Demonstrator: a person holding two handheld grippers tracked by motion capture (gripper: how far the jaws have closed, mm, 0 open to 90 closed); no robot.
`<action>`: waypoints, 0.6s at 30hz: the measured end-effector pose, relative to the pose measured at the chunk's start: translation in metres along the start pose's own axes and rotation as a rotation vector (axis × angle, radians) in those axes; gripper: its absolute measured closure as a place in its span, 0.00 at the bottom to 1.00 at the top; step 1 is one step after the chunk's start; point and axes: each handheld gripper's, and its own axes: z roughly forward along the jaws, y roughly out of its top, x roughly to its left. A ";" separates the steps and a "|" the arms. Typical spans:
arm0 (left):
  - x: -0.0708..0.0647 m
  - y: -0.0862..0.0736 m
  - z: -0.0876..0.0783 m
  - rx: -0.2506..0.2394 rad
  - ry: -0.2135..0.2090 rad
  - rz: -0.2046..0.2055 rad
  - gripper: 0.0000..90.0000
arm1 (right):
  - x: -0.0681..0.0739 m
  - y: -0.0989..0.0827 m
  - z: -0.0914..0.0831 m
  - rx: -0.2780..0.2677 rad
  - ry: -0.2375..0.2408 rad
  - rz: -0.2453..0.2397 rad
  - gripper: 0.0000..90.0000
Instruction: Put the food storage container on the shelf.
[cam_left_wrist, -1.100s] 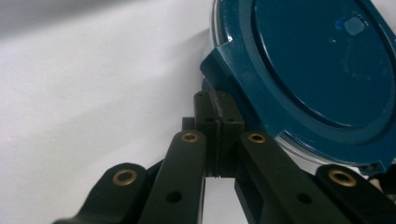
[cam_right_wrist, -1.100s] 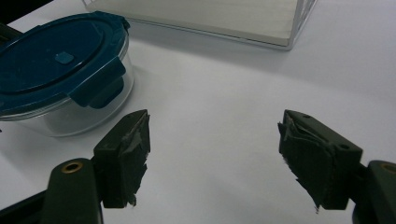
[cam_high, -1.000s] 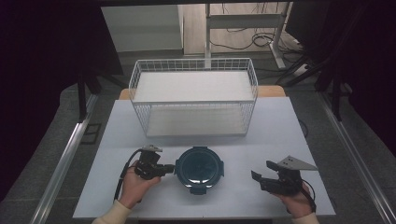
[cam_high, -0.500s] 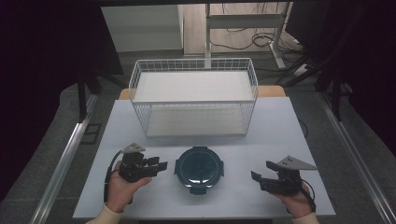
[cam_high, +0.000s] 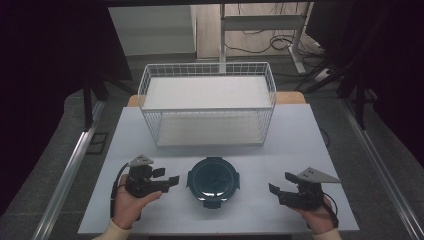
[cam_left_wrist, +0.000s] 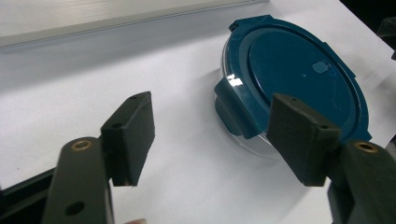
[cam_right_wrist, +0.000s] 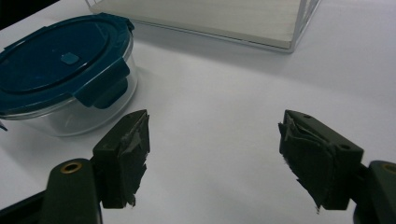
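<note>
Dark surroundings frame a white tabletop (cam_high: 300, 135), with grey floor and cables behind it. Near the front edge, midway across, sits a round glass container (cam_high: 213, 181) closed by a dark teal lid (cam_left_wrist: 299, 70) with clip tabs around its rim. The left gripper (cam_high: 167, 179) rests in the person's left hand (cam_high: 127, 202) just to the container's left, its jaws spread wide and holding nothing, pointing toward the container but not touching it. The right gripper (cam_high: 277, 186), held in the right hand (cam_high: 315, 215), lies farther off on the container's right, also wide open and empty, with bare tabletop between it and the container.

Behind the container, toward the far side, stands a white wire basket (cam_high: 207, 112) with a pale board as its floor; it is well apart from both grippers, and nothing lies between either gripper and the container.

From the left gripper view, a teal clip tab (cam_left_wrist: 236, 109) faces the gap between the jaws, and the lid's small raised square vent (cam_left_wrist: 321, 66) is plain. From the right gripper view the clear glass wall (cam_right_wrist: 88, 109) under the lid is visible, as are the worn, ragged pads (cam_right_wrist: 133, 140) on that gripper's jaws and a corner of the basket; the high view shows none of these details.
</note>
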 end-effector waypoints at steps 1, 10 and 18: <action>0.000 0.000 0.000 0.004 -0.002 -0.002 0.34 | 0.001 0.002 -0.001 -0.003 0.024 0.031 0.27; -0.001 0.003 0.005 0.026 -0.026 -0.021 0.33 | 0.016 0.012 -0.001 0.019 0.089 0.070 0.22; -0.009 0.017 0.003 0.008 -0.053 -0.016 0.29 | 0.029 0.035 0.009 0.054 0.105 0.074 0.17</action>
